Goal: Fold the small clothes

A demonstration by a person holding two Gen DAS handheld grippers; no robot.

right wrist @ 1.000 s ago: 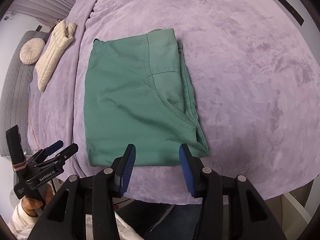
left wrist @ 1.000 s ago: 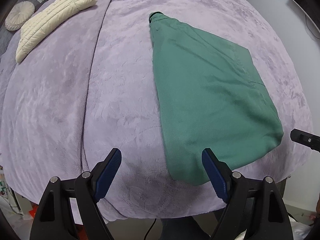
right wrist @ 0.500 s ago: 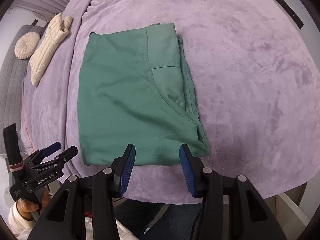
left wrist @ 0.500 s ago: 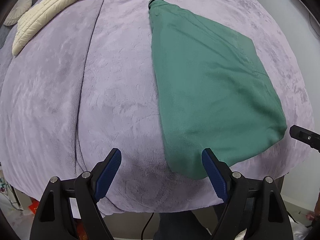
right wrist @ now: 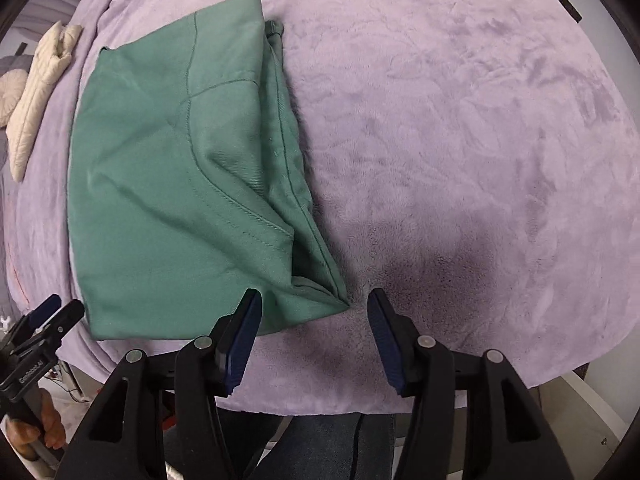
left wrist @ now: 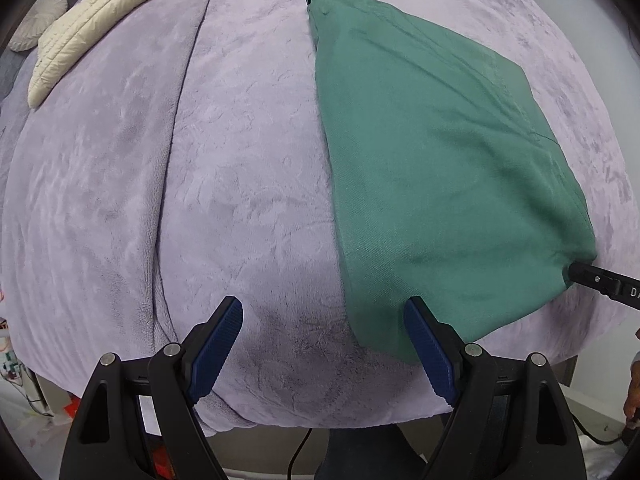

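A green folded garment (left wrist: 432,152) lies flat on the lilac plush blanket (left wrist: 240,184). Its near left corner sits between the fingers of my left gripper (left wrist: 323,312), which stands wide open above it, touching nothing. In the right wrist view the same garment (right wrist: 180,184) shows a curved seam and layered right edge. My right gripper (right wrist: 315,301) hovers low over the garment's near right corner, its jaws opening, the corner tip between them but not pinched. The left gripper (right wrist: 48,312) shows at the lower left there, and a right fingertip (left wrist: 600,280) pokes in at the garment's right edge.
A cream quilted jacket (left wrist: 100,20) lies at the far left of the bed beside a round pleated cushion (left wrist: 36,16). The bed's near edge (left wrist: 320,420) drops to the floor below the grippers. A person's dark trousers (right wrist: 320,448) stand at that edge.
My right gripper has sunk toward the garment's near right corner and its jaws have spread wider. The left gripper has barely shifted and stays open.
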